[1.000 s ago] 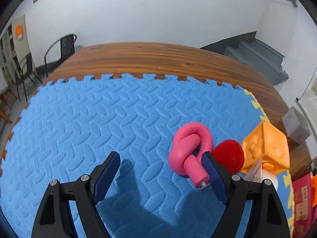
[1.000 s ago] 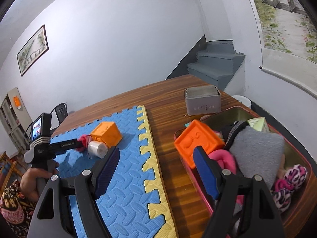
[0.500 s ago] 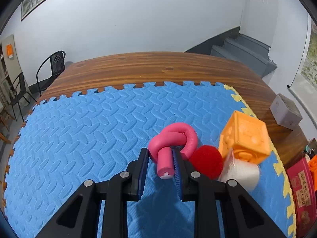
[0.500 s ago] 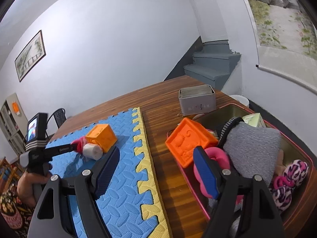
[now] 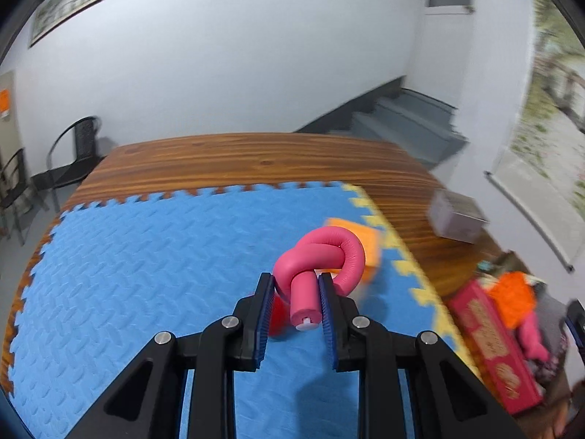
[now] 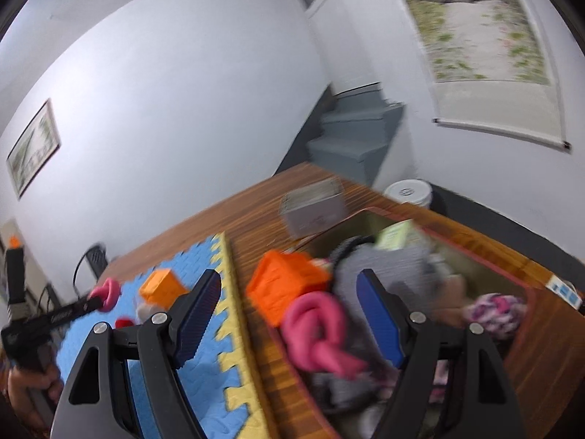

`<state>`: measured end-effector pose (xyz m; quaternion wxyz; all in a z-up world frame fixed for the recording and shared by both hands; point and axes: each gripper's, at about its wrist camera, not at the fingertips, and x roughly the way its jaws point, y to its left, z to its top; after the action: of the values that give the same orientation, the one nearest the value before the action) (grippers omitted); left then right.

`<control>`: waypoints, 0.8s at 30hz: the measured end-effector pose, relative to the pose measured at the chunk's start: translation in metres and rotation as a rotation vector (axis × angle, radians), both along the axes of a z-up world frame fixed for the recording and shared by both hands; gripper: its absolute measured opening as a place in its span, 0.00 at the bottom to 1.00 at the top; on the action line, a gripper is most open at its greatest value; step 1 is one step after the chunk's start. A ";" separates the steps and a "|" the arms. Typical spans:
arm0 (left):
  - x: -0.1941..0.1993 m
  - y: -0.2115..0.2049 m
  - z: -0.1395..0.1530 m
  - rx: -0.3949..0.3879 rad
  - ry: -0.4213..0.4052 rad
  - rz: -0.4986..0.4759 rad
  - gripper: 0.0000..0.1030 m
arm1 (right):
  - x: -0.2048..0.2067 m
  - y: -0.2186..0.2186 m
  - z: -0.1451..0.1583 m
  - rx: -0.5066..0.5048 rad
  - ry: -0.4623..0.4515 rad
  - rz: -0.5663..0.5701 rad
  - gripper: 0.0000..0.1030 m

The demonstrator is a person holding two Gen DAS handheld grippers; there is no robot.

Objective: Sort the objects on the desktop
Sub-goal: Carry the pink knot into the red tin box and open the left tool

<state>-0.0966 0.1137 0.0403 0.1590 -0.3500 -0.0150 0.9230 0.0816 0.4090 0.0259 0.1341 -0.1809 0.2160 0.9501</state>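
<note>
A home room: staircase (image 5: 398, 120), framed picture (image 6: 33, 150), wooden table (image 5: 237, 157).

Two pink knots (image 6: 316, 323), two orange cubes (image 6: 162, 289)

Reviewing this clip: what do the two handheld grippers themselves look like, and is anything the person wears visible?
Both the left gripper and the right gripper are matte black frames with angular triangular cut-outs and round silver pivot screws. Their fingers carry ribbed dark blue pads. In the right wrist view the left unit shows a long black body with small pale lettering, blurred. A patterned sleeve barely shows at the edge.

no legible text, gold markings on red tin (image 5: 493, 347) blurred
</note>
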 end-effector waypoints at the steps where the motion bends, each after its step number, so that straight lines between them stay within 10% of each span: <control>1: 0.005 0.008 0.003 0.009 0.001 -0.027 0.25 | 0.005 0.006 0.000 -0.006 0.007 -0.026 0.78; 24: 0.055 0.221 0.020 0.015 0.026 -0.452 0.25 | 0.045 0.067 -0.021 -0.072 0.006 -0.243 0.78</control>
<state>-0.0413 0.3342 0.0600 0.3646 -0.3315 0.0591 0.8682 0.1264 0.4763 0.0044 0.2412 -0.1553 0.2708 0.9189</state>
